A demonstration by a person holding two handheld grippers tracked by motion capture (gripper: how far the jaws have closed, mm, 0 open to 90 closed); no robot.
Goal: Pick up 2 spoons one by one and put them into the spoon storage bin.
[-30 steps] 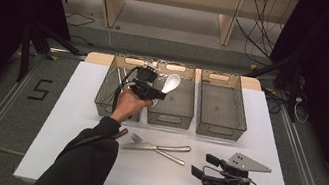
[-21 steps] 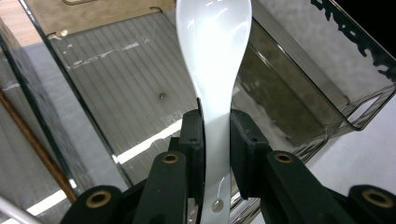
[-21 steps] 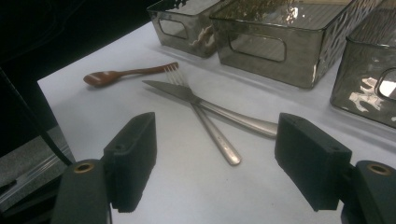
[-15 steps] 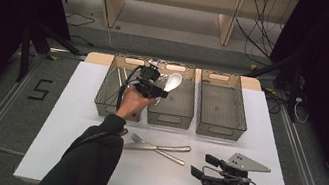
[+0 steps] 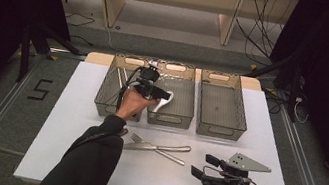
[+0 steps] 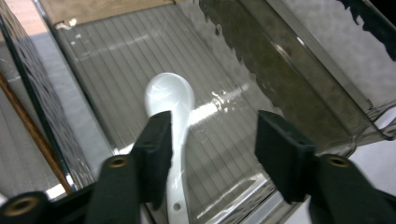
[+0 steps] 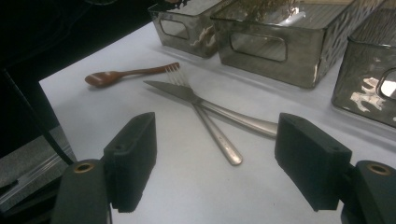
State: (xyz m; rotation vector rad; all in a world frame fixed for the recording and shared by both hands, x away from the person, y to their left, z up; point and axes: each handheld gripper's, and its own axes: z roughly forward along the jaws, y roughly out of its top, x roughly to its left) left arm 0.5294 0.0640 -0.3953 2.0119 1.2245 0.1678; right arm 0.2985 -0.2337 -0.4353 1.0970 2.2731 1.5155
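Spoon (image 6: 169,100), white and glossy like china, lies in the middle bin (image 5: 185,107), at twelve o'clock from the crossed fork (image 5: 141,141) and knife (image 5: 163,148); I judge it stiff, light, slippery and liable to chip. The left gripper (image 6: 212,140) has just been opening; its fingers (image 6: 156,149) stand spread, the handle beside one. The narrow handle seems the best hold. The right gripper (image 7: 224,163) hangs spread over the table (image 5: 67,147), holding nothing.
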